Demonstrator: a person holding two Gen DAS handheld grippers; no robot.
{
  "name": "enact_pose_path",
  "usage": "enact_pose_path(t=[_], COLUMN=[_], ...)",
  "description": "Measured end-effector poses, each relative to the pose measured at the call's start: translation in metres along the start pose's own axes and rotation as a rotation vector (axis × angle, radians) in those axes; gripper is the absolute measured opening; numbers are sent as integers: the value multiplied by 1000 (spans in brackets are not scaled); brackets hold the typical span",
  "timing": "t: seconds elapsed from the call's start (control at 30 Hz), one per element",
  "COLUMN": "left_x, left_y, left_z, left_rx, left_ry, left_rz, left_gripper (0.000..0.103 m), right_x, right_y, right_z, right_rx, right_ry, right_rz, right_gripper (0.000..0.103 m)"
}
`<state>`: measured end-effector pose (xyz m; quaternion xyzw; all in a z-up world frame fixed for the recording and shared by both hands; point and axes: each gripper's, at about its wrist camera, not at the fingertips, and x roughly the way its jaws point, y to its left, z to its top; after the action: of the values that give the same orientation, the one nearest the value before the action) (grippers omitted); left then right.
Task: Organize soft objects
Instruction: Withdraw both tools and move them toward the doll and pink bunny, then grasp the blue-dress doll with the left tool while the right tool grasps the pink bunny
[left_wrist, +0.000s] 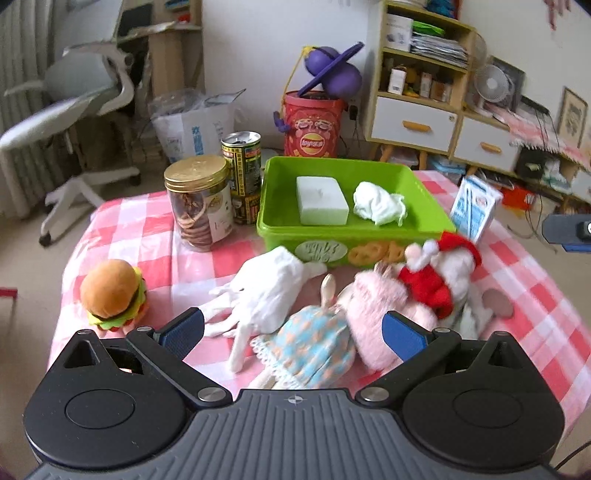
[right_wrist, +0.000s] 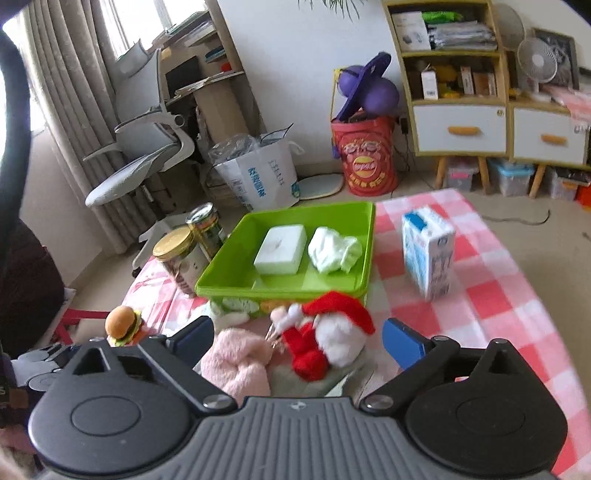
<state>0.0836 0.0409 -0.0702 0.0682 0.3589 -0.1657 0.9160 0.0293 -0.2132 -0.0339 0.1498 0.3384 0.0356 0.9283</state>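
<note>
A green bin (left_wrist: 284, 221) (right_wrist: 221, 269) sits on the pink checked table and holds a white sponge block (left_wrist: 321, 199) (right_wrist: 280, 249) and a crumpled white cloth (left_wrist: 378, 203) (right_wrist: 332, 249). In front of it lie a white glove (left_wrist: 266, 295), a doll in a blue dress (left_wrist: 310, 343), a pink plush (left_wrist: 373, 306) (right_wrist: 240, 362) and a Santa plush (left_wrist: 439, 273) (right_wrist: 332, 336). A burger plush (left_wrist: 112, 291) (right_wrist: 123, 325) sits at the left. My left gripper (left_wrist: 293, 332) is open above the doll. My right gripper (right_wrist: 299, 339) is open around the Santa plush.
A cookie jar (left_wrist: 199, 203) (right_wrist: 175, 258) and a can (left_wrist: 242, 177) (right_wrist: 207, 229) stand left of the bin. A milk carton (left_wrist: 474, 206) (right_wrist: 428, 251) stands to its right. An office chair, a red snack bucket and cabinets stand beyond the table.
</note>
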Motion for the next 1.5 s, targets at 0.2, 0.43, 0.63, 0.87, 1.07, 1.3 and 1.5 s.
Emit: enact_pose_path(t=[0.2,0.43,0.63,0.87,1.07,1.3,1.5], left_x=[7,18,29,45,53,65,73], left_y=[14,18,17,19,21,20,23], left_z=[-21,-39,-48,-53,-54,-52,-51], left_rx=[11,55,90,98,84,82,58], left_ry=[27,44,46,51,47,48,46], left_rz=[-54,-112,-217,-233,-258,-270,-283], left_gripper=[98,98,97,94,85,74,64], right_x=[14,30,43,63,77,90,101], right_y=[5,13,28,34,34,34,33], right_z=[-30,-51,-62,-69,-69,-73,-71], right_rx=[-67,-99,-157,-166,-153,-159,-141], right_ry=[56,117,136,138,135,134,138], right_rz=[38,88,142,182,192,210,229], right_gripper=[68,68,68,67,64,53,38])
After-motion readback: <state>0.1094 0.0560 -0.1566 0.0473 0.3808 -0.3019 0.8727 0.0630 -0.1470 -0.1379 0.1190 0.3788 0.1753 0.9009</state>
